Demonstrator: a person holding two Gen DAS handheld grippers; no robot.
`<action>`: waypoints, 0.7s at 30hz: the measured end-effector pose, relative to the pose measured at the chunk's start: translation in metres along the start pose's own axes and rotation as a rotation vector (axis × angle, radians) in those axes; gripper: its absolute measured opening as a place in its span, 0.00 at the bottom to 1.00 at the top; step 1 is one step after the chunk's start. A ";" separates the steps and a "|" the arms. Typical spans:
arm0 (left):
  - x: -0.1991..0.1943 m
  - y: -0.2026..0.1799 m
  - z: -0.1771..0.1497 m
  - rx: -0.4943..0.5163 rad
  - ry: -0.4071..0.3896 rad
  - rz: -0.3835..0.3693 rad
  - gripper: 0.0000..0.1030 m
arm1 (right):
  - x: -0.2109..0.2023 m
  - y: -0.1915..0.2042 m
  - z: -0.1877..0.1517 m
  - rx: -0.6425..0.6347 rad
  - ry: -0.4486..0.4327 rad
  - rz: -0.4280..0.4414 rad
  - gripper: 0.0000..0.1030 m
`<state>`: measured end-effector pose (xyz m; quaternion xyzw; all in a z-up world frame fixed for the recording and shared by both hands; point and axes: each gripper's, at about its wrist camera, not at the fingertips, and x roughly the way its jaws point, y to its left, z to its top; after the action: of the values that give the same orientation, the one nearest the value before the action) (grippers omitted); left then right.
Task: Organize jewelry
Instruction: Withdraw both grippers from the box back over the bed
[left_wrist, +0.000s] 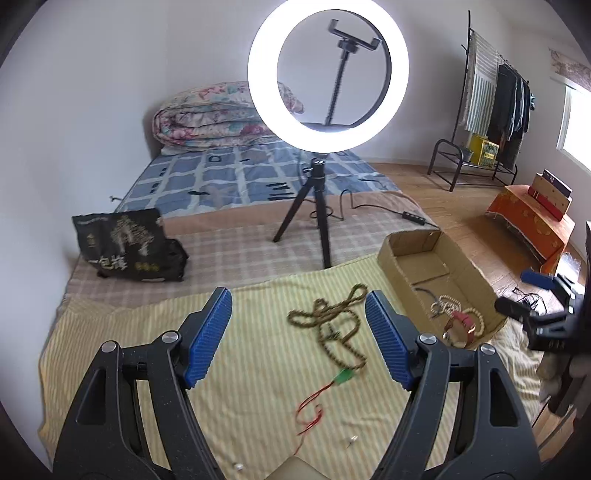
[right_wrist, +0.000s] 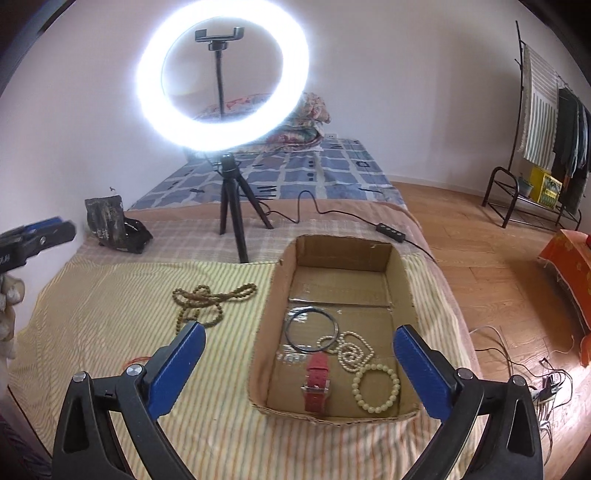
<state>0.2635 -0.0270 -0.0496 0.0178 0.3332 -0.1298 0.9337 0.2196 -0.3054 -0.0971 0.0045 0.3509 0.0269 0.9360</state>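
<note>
A long brown bead necklace (left_wrist: 332, 325) lies tangled on the yellow striped cloth, with a green charm on red cord (left_wrist: 345, 377) at its near end; it also shows in the right wrist view (right_wrist: 207, 297). My left gripper (left_wrist: 299, 314) is open and empty, hovering just above and before the necklace. A cardboard box (right_wrist: 400, 266) holds a red watch (right_wrist: 317, 384), a dark bangle (right_wrist: 311, 329), a pearl strand (right_wrist: 351, 349) and a pale bead bracelet (right_wrist: 376, 387). My right gripper (right_wrist: 299, 343) is open and empty above the box's near end.
A lit ring light on a black tripod (right_wrist: 232, 206) stands behind the cloth, its cable (right_wrist: 332, 212) trailing right. A black bag (left_wrist: 125, 245) sits at the far left. Folded quilt (left_wrist: 214, 118) lies at the back. The bed edge drops to wooden floor (right_wrist: 498, 258) on the right.
</note>
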 end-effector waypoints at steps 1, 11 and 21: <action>-0.003 0.006 -0.004 0.001 0.003 0.005 0.75 | 0.002 0.003 0.002 0.004 0.003 0.011 1.00; -0.018 0.058 -0.052 0.005 0.065 0.013 0.75 | 0.027 0.047 0.016 0.013 0.055 0.131 1.00; -0.022 0.091 -0.121 -0.032 0.123 0.025 0.75 | 0.057 0.081 0.013 -0.022 0.131 0.184 0.97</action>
<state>0.1956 0.0803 -0.1344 0.0147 0.3917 -0.1116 0.9132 0.2673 -0.2210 -0.1224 0.0245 0.4091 0.1168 0.9047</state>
